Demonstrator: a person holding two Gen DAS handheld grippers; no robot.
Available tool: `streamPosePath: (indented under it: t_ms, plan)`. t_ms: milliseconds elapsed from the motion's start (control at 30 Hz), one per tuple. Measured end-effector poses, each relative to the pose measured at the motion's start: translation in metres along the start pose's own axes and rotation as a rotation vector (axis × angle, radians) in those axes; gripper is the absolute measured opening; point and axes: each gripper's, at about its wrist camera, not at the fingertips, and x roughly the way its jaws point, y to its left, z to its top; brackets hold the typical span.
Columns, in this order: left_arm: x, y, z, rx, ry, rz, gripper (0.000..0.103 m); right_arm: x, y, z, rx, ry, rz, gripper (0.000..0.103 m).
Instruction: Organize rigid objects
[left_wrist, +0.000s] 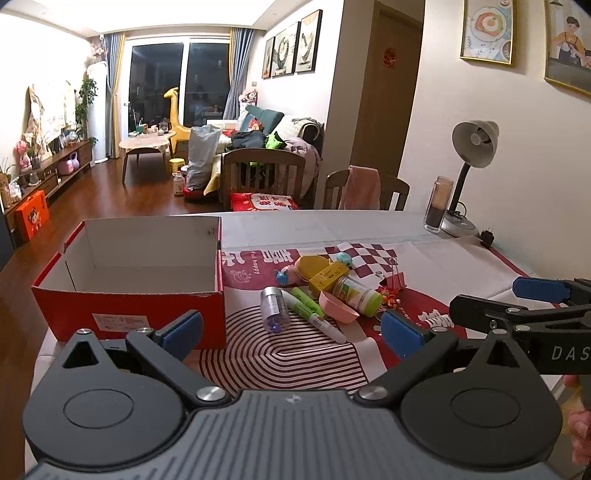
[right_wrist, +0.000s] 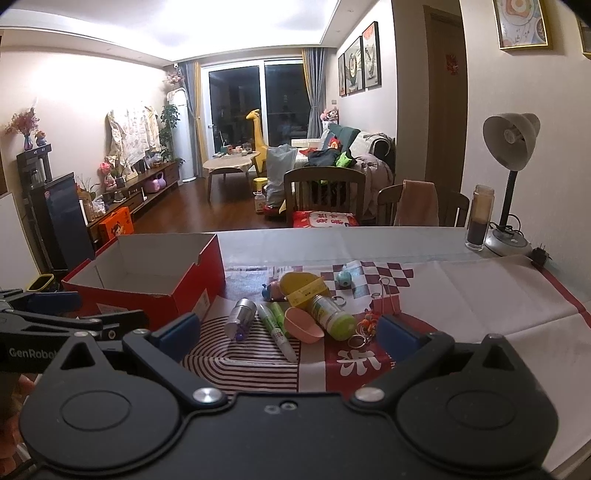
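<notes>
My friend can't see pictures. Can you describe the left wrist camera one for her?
An open left gripper hovers over a table, facing an empty red box and a pile of small things beside it: a green marker, pink bowl and green-capped bottle.

Showing a lit living room: dark glass doors (right_wrist: 258, 107) (night outside) flanked by grey curtains (right_wrist: 314, 92), wooden floor (right_wrist: 229, 210), round coffee table (right_wrist: 231, 164), cluttered sofa (right_wrist: 354, 151), framed pictures (right_wrist: 360, 59) hanging on white wall.
</notes>
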Motion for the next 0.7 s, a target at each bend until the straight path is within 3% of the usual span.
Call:
streamPosePath:
  t_ms: [700]
  plan:
    - [0.045, -0.021, 0.011, -0.034, 0.044, 0.042, 0.103, 0.042, -0.056, 0.012, 0.001, 0.04, 0.107, 0.098]
